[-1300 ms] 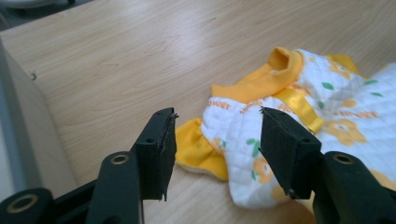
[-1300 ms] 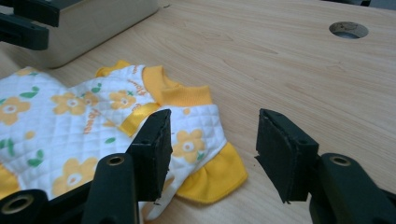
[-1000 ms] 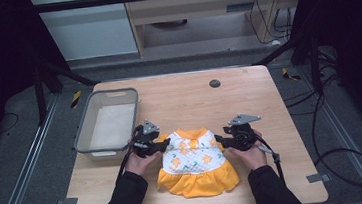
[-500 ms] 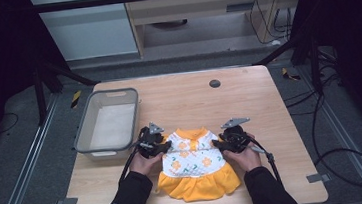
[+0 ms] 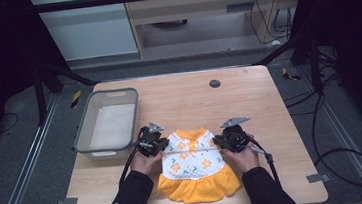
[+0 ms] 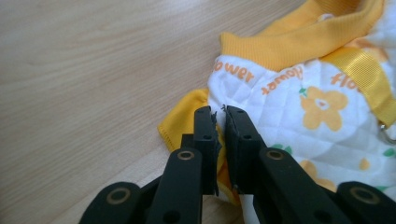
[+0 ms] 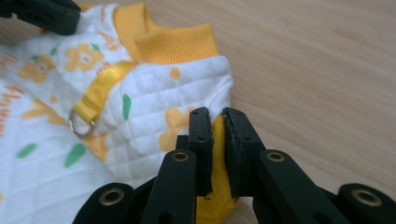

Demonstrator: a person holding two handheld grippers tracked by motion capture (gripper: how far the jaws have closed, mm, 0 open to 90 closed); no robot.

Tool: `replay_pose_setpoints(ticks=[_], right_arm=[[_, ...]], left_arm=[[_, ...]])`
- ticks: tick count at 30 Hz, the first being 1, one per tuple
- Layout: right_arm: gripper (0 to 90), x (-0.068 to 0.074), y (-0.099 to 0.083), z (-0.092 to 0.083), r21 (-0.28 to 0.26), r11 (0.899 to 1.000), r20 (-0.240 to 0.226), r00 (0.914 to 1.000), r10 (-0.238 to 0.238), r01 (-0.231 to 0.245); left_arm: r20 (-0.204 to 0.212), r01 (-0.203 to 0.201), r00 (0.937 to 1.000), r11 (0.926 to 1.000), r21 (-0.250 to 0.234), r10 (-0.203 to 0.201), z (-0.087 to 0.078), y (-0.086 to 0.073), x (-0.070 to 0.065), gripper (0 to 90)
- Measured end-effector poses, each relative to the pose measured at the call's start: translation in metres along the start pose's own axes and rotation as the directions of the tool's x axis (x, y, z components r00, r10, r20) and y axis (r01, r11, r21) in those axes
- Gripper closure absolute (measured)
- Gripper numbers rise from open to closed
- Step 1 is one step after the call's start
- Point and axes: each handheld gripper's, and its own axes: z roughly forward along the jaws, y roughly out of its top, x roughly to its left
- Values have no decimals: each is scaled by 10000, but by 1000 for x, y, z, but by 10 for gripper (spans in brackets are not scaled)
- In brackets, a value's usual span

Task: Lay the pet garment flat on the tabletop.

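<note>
A small white quilted dress point(image 5: 193, 157) with orange flowers, a yellow collar and a yellow skirt lies flat near the table's front edge. My left gripper point(image 5: 160, 145) is at its left armhole. Its jaws have just been closing and now pinch the yellow sleeve edge point(image 6: 187, 116) and the white cloth. My right gripper point(image 5: 218, 142) is at the right armhole. Its jaws have also just been closing and clamp the yellow-lined edge point(image 7: 219, 154) there. A person's hand holds each gripper. In the right gripper view a yellow ribbon with a metal ring point(image 7: 80, 122) crosses the dress's chest.
A grey bin point(image 5: 83, 140) with a pale lining stands at the table's left, just beyond my left gripper. A small dark disc point(image 5: 214, 83) sits near the far edge of the wooden table point(image 5: 184, 99). Cables trail off to the right.
Both grippers have drawn in a little toward the dress's sides, the right one more. Their jaws have closed onto the armhole edges. The dress lies where it was.
</note>
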Motion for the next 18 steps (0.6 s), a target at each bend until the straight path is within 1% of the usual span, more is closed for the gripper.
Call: replay_pose_setpoints(ticks=[1,3,4,6,8,9,10,11,12,13,14,15,16,17,18], right_arm=[[819,1,2,-3,-172,9998,-9,10000,-39,39],[822,4,7,-12,-622,9979,-68,9998,-176,171],[823,6,9,-16,-860,9960,-92,9997,-231,222],[824,10,15,-23,-1182,9917,-67,9986,-518,507],[825,14,24,-32,-1565,9846,64,9969,-780,780],[825,15,29,-36,-1830,9790,136,9960,-885,895],[825,15,38,-39,-2141,9710,382,9942,-1004,1062],[825,15,38,-39,-2141,9710,382,9942,-1004,1062],[825,15,42,-40,-2246,9677,527,9930,-1053,1146],[823,13,48,-40,-2467,9610,816,9908,-1077,1248],[818,12,52,-40,-2555,9580,1035,9889,-1068,1303],[808,10,57,-39,-2615,9547,1335,9849,-1101,1421],[786,8,61,-37,-2574,9538,1641,9797,-1149,1549],[760,5,65,-34,-2464,9563,1959,9745,-1099,1574],[726,2,66,-32,-2402,9588,2046,9734,-1030,1520]], left_arm=[[2,5,10000,10000,-87,-5,-3,1,0,833],[59,22,10000,9986,-525,-19,-13,4,-1,836],[29,-55,10000,9972,-747,58,-18,5,-1,837],[-11,-170,9999,9941,-1069,170,-29,10,-2,839],[-154,-364,9993,9870,-1563,344,-41,20,-4,840],[-200,-393,9991,9855,-1650,365,-44,22,-4,840],[-392,-564,9980,9808,-1868,499,-49,29,-5,840],[-490,-585,9976,9768,-2059,494,-52,33,-5,840],[-672,-640,9965,9721,-2258,500,-55,41,-4,840],[-819,-614,9957,9689,-2396,429,-56,45,-3,838],[-987,-542,9947,9649,-2570,296,-56,50,-2,828],[-1211,-427,9926,9615,-2716,99,-55,55,0,804],[-1571,-358,9875,9557,-2922,-110,-52,60,2,744],[-1759,-352,9843,9574,-2865,-165,-50,63,4,623],[-1988,-432,9800,9619,-2700,-118,-49,65,5,580]])
